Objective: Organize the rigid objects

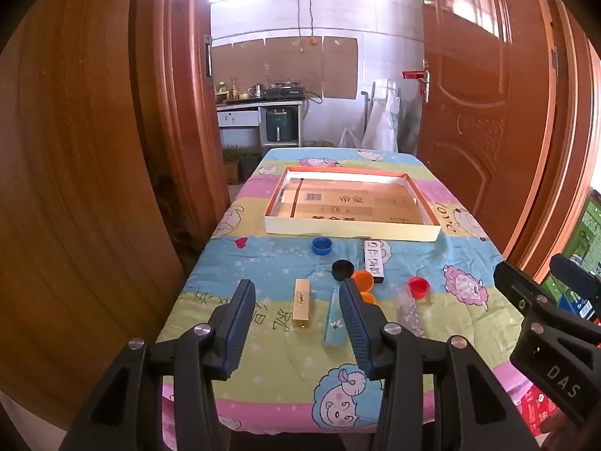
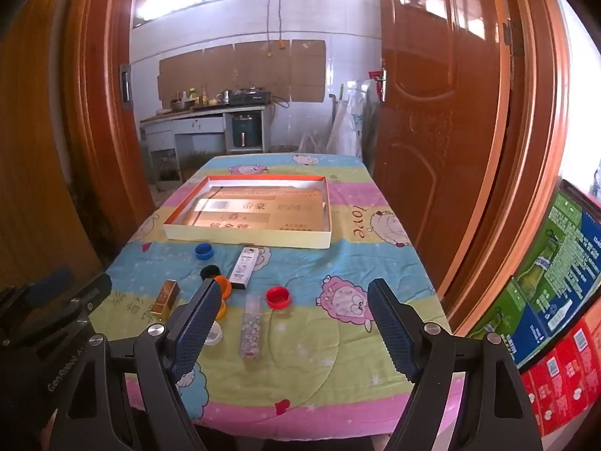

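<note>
A shallow cream tray with an orange rim (image 1: 351, 231) (image 2: 248, 233) lies mid-table, lined with cardboard. In front of it lie a blue cap (image 1: 322, 245) (image 2: 204, 251), a black cap (image 1: 342, 268) (image 2: 210, 271), orange caps (image 1: 363, 280) (image 2: 224, 285), a red cap (image 1: 419, 286) (image 2: 278, 297), a white box (image 1: 374, 261) (image 2: 245, 266), a gold bar (image 1: 302, 302) (image 2: 165, 299), a teal box (image 1: 334, 323) and a clear glitter box (image 1: 409, 310) (image 2: 252, 325). My left gripper (image 1: 296, 293) is open above the gold bar. My right gripper (image 2: 295, 295) is open above the near table.
The table wears a cartoon sheep cloth (image 1: 465, 285) (image 2: 345, 300). Wooden doors (image 1: 484, 112) (image 2: 439, 112) flank it. Colourful cartons (image 2: 556, 293) stand at the right. A kitchen counter (image 2: 203, 112) lies beyond.
</note>
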`<state>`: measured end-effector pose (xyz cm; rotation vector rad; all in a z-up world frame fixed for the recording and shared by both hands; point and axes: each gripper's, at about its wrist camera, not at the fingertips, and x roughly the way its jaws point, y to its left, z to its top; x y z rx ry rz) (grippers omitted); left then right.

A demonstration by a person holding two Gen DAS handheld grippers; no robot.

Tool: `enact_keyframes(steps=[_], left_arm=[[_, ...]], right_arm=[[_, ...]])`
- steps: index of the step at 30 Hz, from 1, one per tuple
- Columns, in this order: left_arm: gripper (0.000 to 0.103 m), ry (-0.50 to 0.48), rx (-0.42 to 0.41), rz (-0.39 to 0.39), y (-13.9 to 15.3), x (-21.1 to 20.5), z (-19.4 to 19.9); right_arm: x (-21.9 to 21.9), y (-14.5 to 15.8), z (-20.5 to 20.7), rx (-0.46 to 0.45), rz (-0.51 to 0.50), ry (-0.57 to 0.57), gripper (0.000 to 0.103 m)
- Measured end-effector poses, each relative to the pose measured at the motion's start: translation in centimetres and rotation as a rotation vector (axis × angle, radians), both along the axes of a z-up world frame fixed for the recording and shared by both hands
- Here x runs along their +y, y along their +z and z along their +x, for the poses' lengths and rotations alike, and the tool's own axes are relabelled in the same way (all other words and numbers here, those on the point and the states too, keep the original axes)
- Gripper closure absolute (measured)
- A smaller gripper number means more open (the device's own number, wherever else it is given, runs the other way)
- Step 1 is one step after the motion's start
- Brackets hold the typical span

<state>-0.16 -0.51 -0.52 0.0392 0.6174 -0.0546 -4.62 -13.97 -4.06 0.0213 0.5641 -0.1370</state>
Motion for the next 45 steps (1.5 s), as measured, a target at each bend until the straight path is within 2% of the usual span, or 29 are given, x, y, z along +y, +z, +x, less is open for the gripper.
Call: enact_keyframes(steps=[45], left_arm=[[0.056,-0.011,0.017,-0.001,-0.19,0.6,-0.05]], right_arm=[[0.4,-0.6,0.38,0.015,0.009,0.011,0.022]])
